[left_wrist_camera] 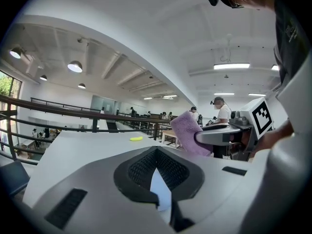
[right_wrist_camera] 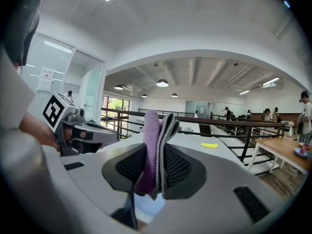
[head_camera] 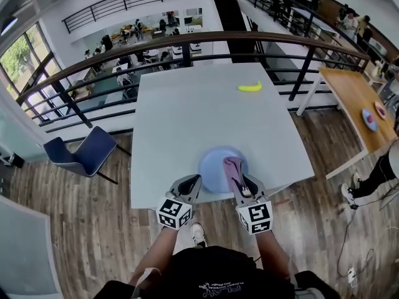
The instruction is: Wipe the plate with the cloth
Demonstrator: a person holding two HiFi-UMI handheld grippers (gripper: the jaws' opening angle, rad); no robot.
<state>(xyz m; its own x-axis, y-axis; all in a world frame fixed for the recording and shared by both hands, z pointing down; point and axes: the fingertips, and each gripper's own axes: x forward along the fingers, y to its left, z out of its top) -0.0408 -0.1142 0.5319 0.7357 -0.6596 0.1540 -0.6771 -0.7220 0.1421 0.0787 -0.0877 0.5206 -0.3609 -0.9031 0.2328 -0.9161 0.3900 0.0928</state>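
A pale-blue plate (head_camera: 215, 167) lies at the near edge of the white table (head_camera: 187, 104). My right gripper (head_camera: 240, 180) is shut on a folded purple and grey cloth (head_camera: 233, 168), which sticks up between its pads (right_wrist_camera: 156, 130) over the plate's right half. The plate shows pale under those jaws (right_wrist_camera: 146, 204). My left gripper (head_camera: 194, 180) is shut, its tips at the plate's left rim. In the left gripper view only a pale sliver of plate (left_wrist_camera: 158, 189) shows through the slit of the gripper (left_wrist_camera: 157, 172). The cloth (left_wrist_camera: 187, 133) appears to its right.
A yellow banana (head_camera: 250, 87) lies far back on the table. A blue chair (head_camera: 84, 151) stands left of the table. A wooden table (head_camera: 355, 98) with small dishes is at the right. A dark railing (head_camera: 187, 42) runs behind.
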